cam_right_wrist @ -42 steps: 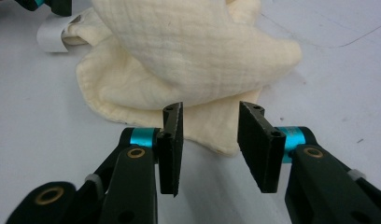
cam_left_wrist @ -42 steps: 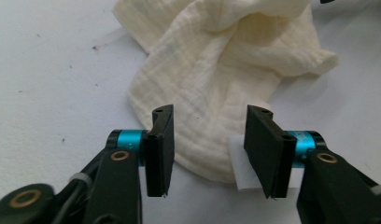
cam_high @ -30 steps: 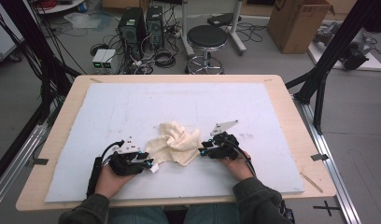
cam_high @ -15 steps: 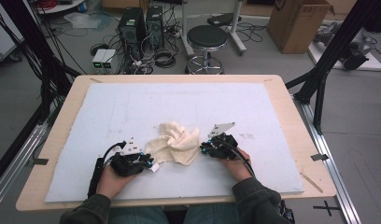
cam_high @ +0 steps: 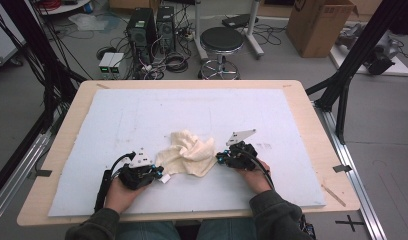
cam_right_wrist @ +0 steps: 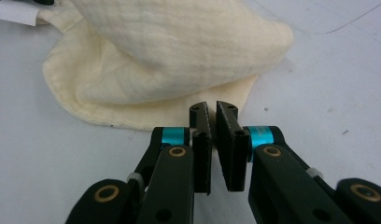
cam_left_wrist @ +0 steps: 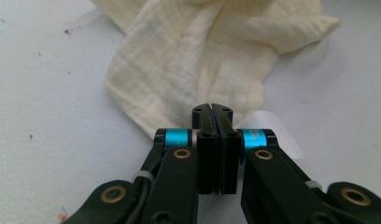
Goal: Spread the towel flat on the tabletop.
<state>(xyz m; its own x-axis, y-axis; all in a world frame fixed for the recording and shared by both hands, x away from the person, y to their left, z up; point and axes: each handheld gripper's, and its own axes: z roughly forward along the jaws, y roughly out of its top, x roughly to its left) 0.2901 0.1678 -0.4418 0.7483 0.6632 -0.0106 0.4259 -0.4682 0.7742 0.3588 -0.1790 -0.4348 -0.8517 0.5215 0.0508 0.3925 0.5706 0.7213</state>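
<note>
Since a second ago, the right gripper [cam_high: 219, 159] has slid leftward until it touches the right edge of the crumpled cream muslin cloth [cam_high: 188, 152], which lies at lower centre of the high view on the pale foam table mat [cam_high: 142, 115]. Its jaws stand a narrow slit apart at the hem, not yet biting. The left gripper [cam_left_wrist: 212, 108] has not shifted; its jaws are pressed together on the cloth's corner beside a white label [cam_left_wrist: 272, 122]. Judged: preparing to spread it. Fabric is soft, waffle-textured, loosely bunched.
</note>
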